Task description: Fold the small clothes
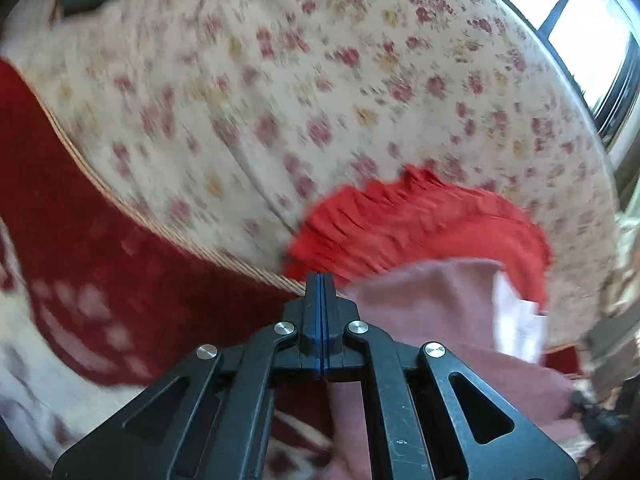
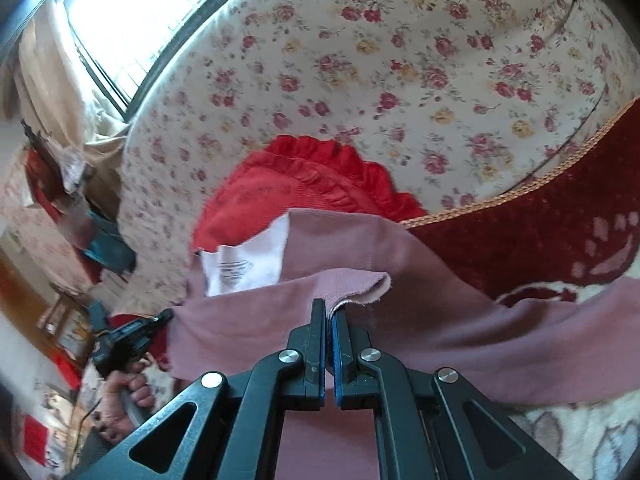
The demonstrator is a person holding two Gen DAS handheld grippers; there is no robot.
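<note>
Dusty-pink knit garment (image 2: 420,340) stretched crosswise below red ruffled cloth (image 2: 304,184) on floral bed (image 2: 400,60), right gripper (image 2: 329,312) fingers pinching its folded edge, left gripper (image 1: 319,284) fingers closed, empty.

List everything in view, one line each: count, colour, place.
pink garment: one, dusty pink, nearest, edge pinched in the right gripper
label: one, white, on the pink garment
red garment: one, red, frilled, behind the pink one on the sheet
sheet: one, cream with roses, far side
blanket: one, dark red, braided edge, beside the sheet
window: one, bright, beyond the sheet
left gripper: one, black, shut, empty
right gripper: one, black, shut on the pink garment
hand: one, holding the left gripper
</note>
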